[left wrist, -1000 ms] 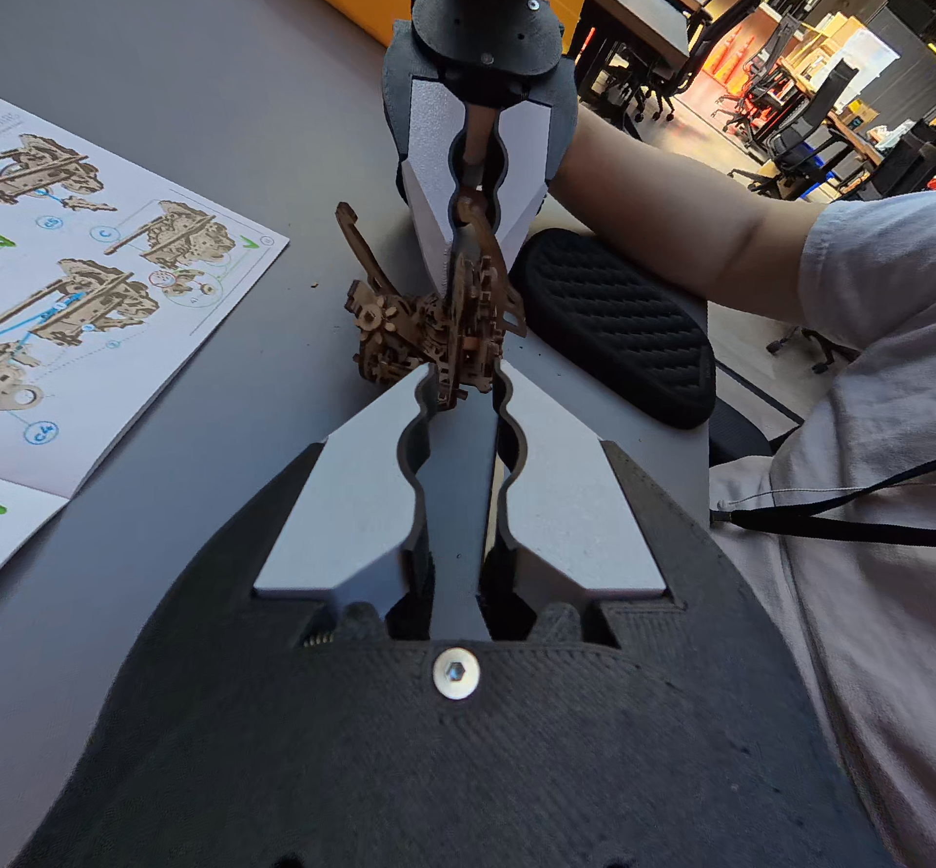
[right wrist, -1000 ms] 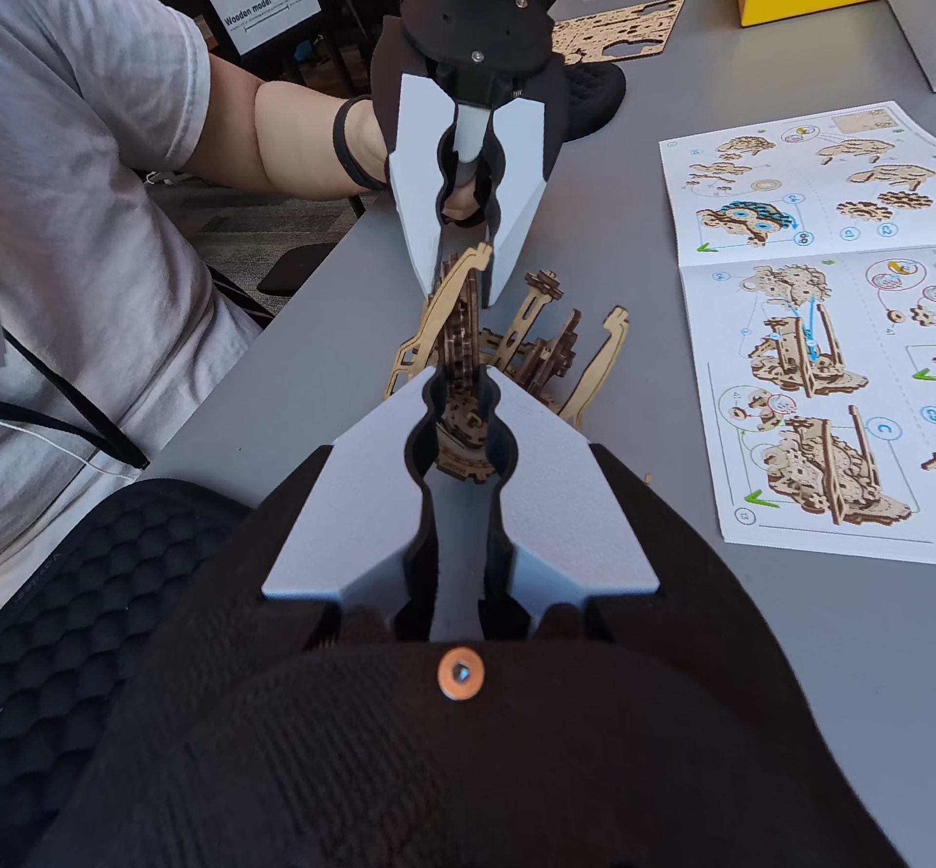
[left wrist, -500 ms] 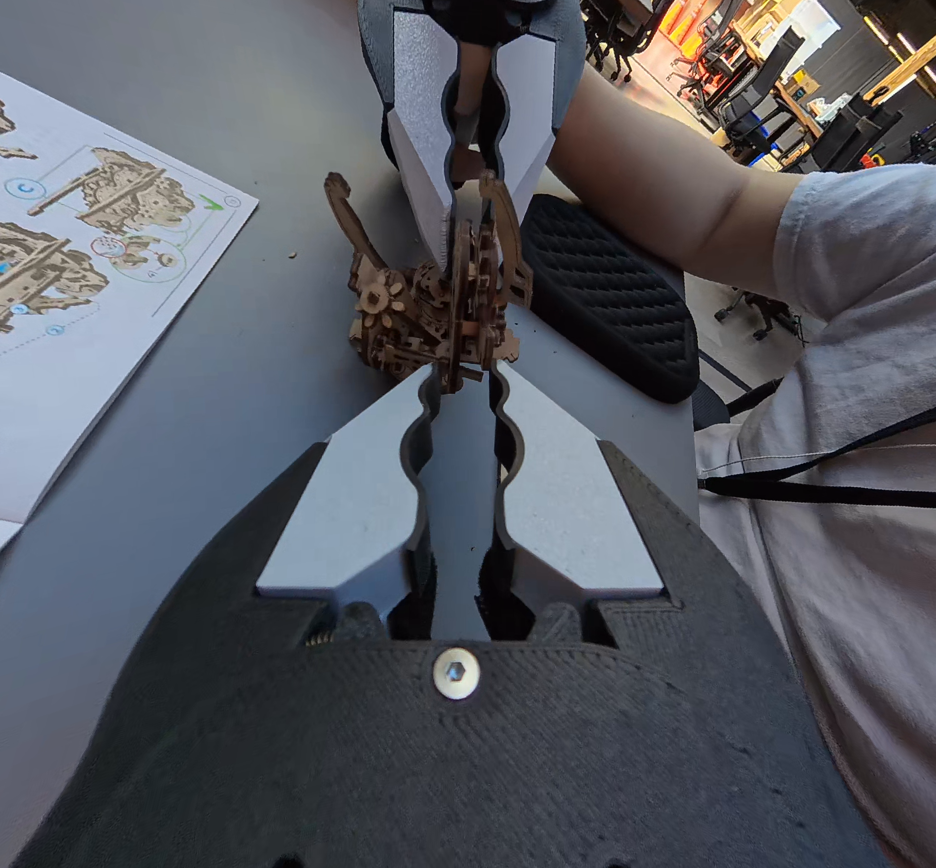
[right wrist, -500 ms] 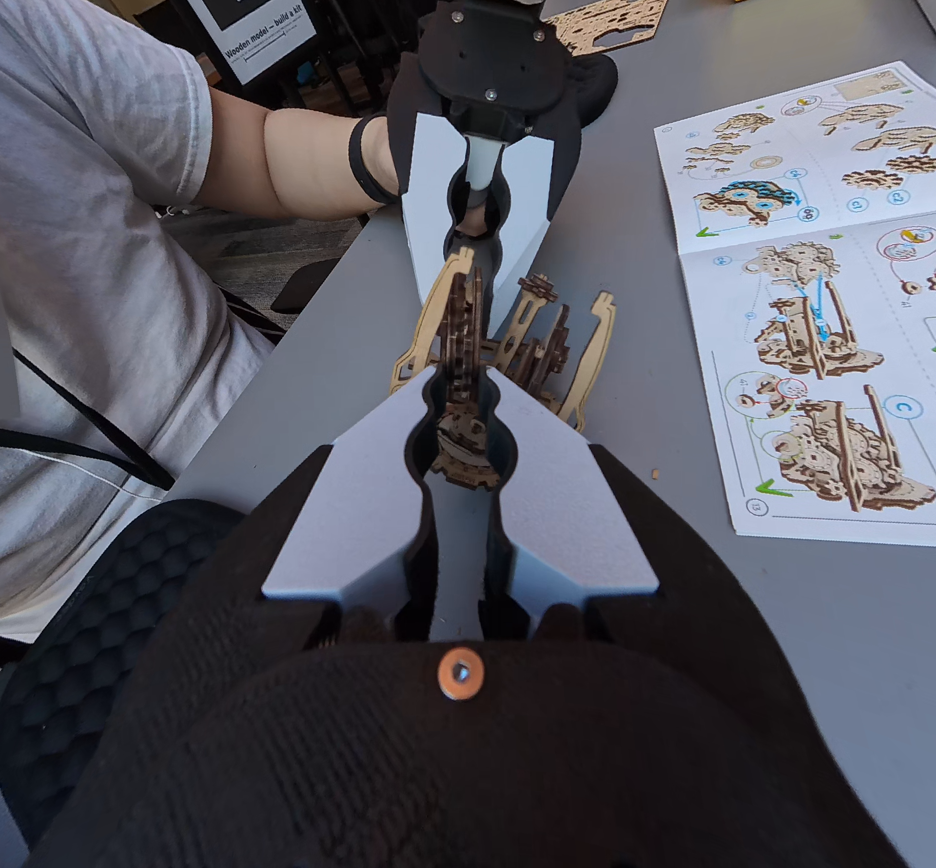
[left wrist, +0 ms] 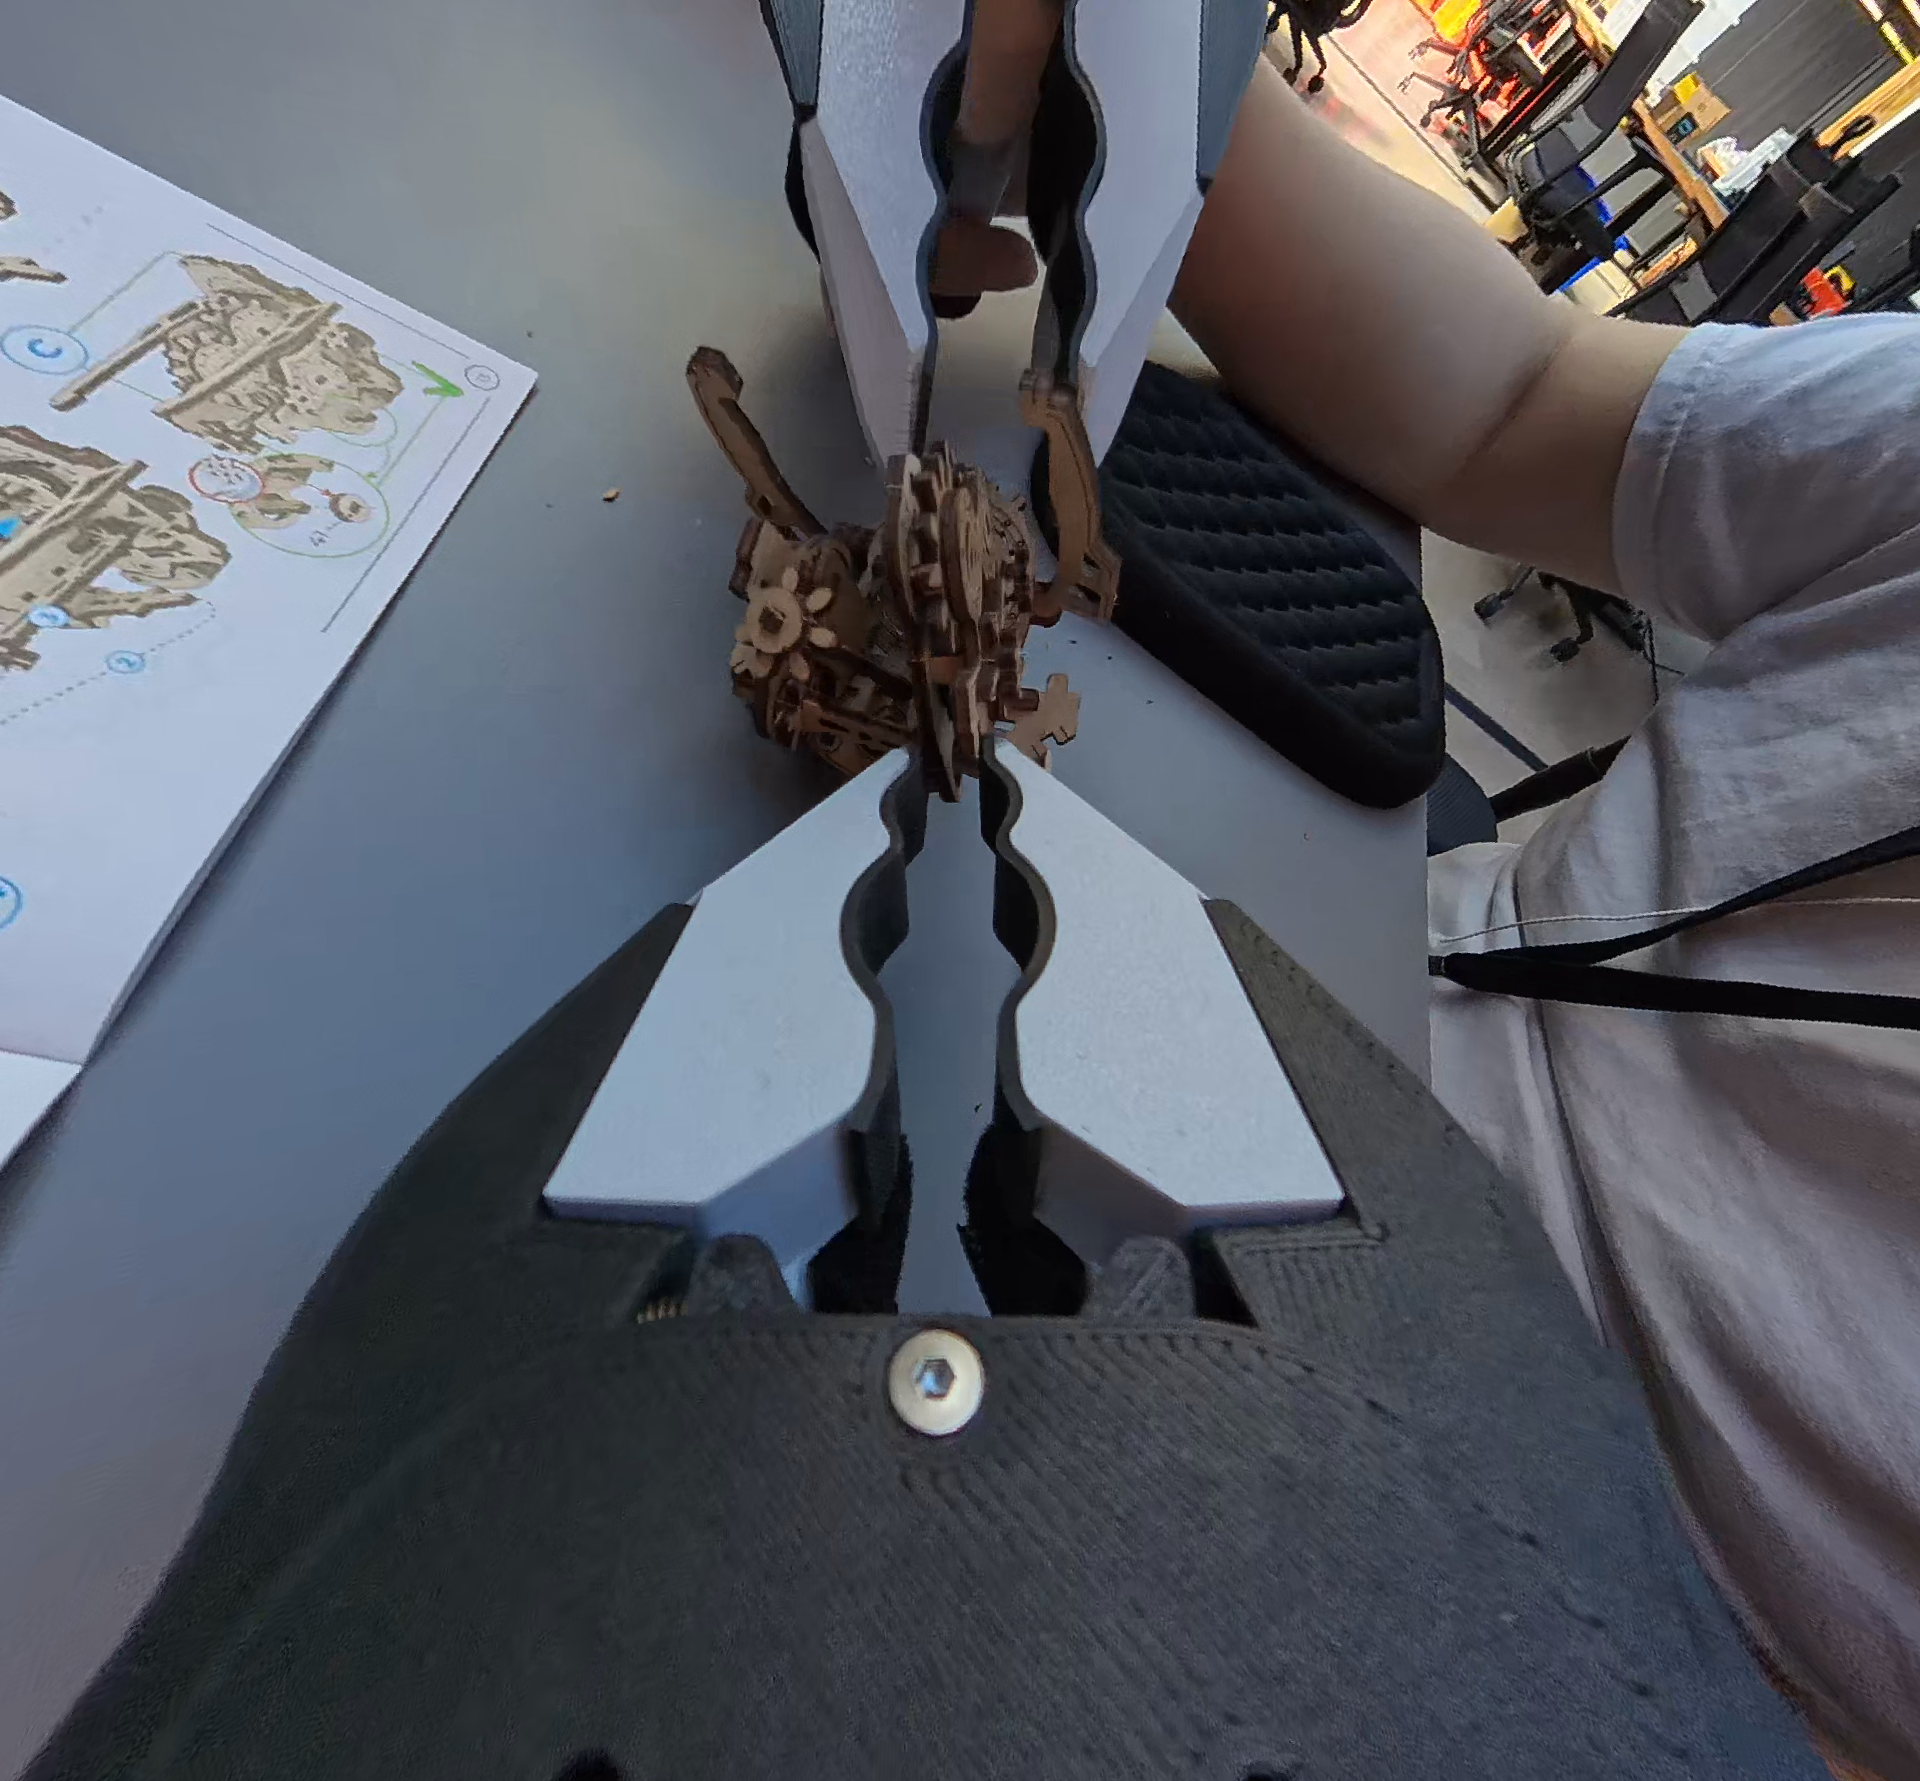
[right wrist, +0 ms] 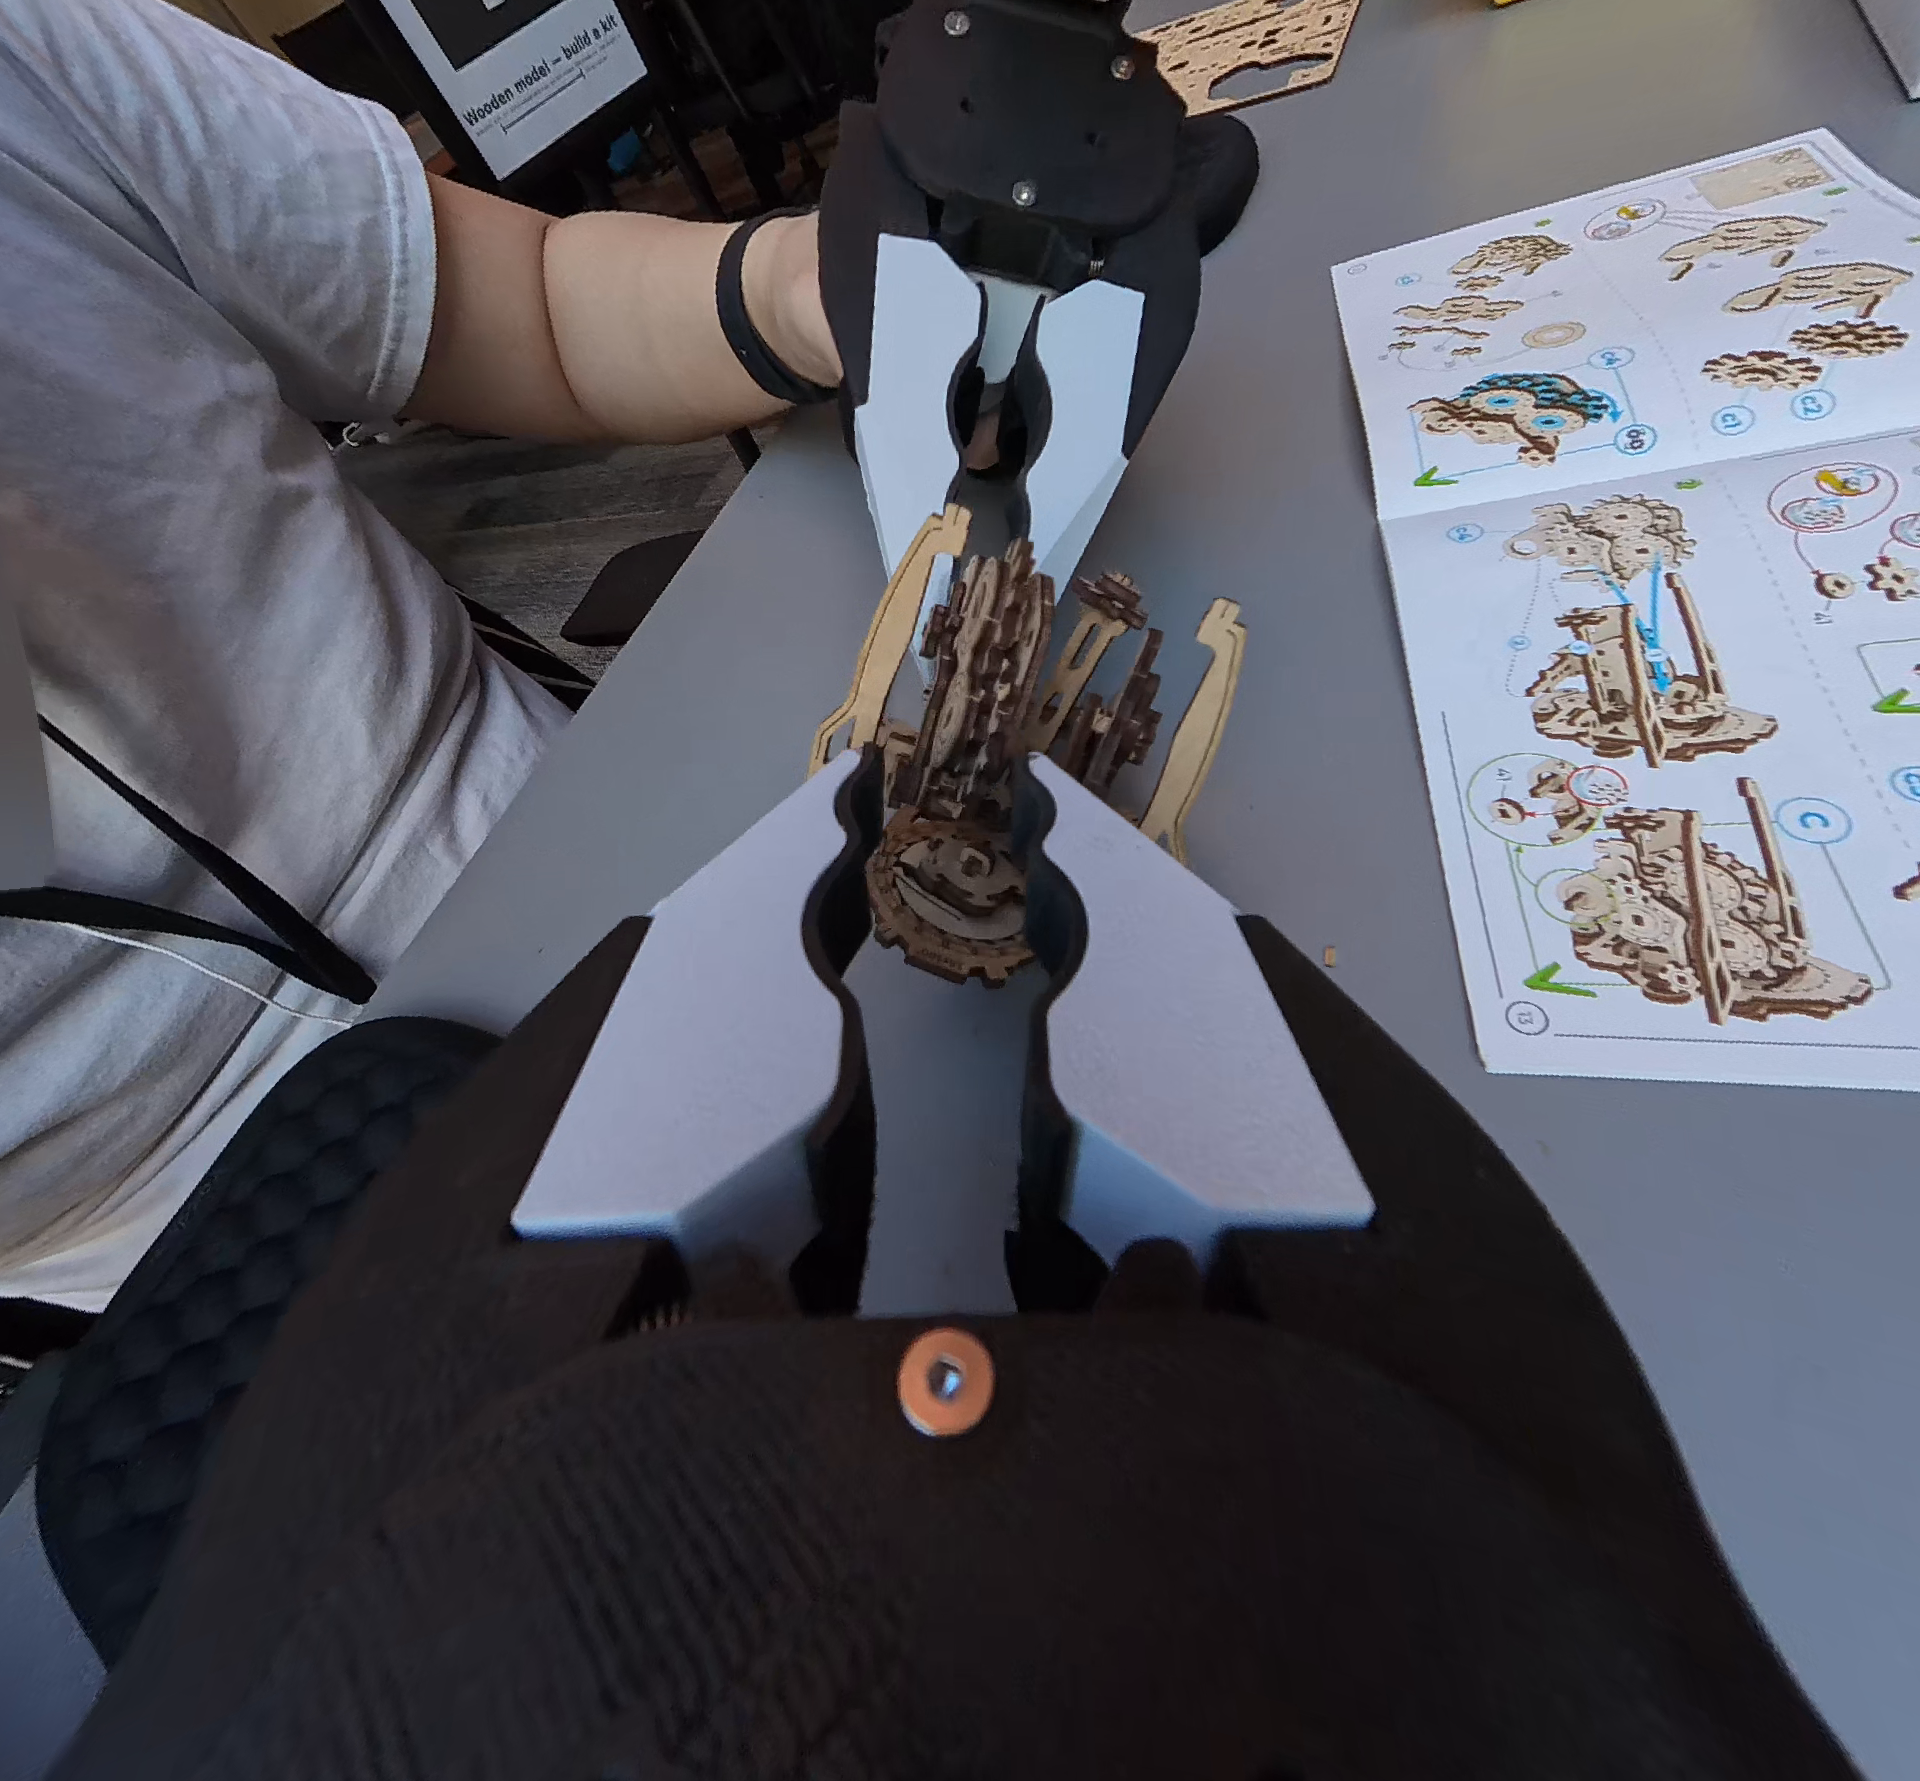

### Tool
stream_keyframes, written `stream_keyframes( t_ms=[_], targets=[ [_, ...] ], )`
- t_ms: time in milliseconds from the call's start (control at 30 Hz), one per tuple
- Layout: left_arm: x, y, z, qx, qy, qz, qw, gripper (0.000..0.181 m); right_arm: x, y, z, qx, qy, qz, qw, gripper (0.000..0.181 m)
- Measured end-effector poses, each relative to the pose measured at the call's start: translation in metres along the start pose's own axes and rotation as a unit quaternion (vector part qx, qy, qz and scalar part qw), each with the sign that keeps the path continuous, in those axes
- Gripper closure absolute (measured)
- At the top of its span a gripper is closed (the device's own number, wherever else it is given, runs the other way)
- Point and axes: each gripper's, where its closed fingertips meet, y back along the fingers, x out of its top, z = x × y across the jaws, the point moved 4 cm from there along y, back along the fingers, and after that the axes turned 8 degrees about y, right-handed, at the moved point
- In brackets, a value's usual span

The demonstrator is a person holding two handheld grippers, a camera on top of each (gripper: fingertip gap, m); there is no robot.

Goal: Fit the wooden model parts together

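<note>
I am clamping my left gripper (left wrist: 948, 767) and right gripper (right wrist: 943, 775) on the wooden gear model (right wrist: 966, 796), holding it just above the grey table (right wrist: 1351, 1316); it looks largely assembled, some fitting left.

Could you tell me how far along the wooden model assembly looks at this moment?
Much is already built: the wooden model has meshed gears and upright arms. In hand: the left gripper pinches its gear edge, and the right gripper clamps the gear stack. Left: the parts sheet still holds pieces, and the instruction booklet lies open.
</note>
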Motion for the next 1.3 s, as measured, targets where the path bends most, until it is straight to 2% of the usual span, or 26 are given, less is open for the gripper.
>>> stream_keyframes(
  t_ms=[200,267,433,633,733,867,933,967,1033,1200,1300],
  targets=[
    [-0.002,0.0,0.004,0.009,-0.025,-0.014,1.0,0.18,0.007,0.006,0.011,-0.03,-0.049,-0.003,0.998,0.16],
    [-0.002,0.001,0.003,0.015,-0.035,-0.017,0.999,0.18,0.008,0.005,0.008,-0.013,-0.054,-0.01,0.998,0.16],
    [0.001,0.001,0.003,0.016,-0.04,-0.031,0.999,0.18,0.013,0.004,0.005,-0.003,-0.043,-0.023,0.999,0.16],
    [0.004,0.0,0.004,0.024,-0.053,-0.051,0.997,0.18,0.007,-0.005,0.004,0.0,-0.032,-0.086,0.996,0.161],
    [0.004,0.0,0.005,0.026,-0.056,-0.057,0.996,0.18,0.009,-0.006,0.0,0.007,-0.022,-0.097,0.995,0.169],
    [0.004,-0.001,0.006,0.027,-0.054,-0.056,0.997,0.18,0.01,-0.006,-0.004,0.003,-0.012,-0.115,0.993,0.171],
    [0.003,0.0,0.004,0.032,-0.051,-0.047,0.997,0.17,0.009,-0.007,-0.004,-0.003,-0.013,-0.107,0.994,0.171],
    [0.003,0.0,0.003,0.037,-0.05,-0.038,0.997,0.16,0.009,-0.006,-0.003,-0.008,-0.019,-0.099,0.995,0.171],
    [0.0,0.001,0.004,0.043,-0.056,-0.028,0.997,0.155,0.007,-0.006,-0.002,-0.011,-0.035,-0.083,0.996,0.171],
    [-0.006,0.004,0.009,0.117,-0.092,0.015,0.989,0.15,0.005,-0.002,-0.002,-0.032,-0.046,-0.057,0.997,0.171],
    [-0.011,0.003,0.015,0.189,-0.137,0.031,0.972,0.141,0.004,-0.002,-0.001,-0.035,-0.058,-0.045,0.997,0.171]
  ],
)
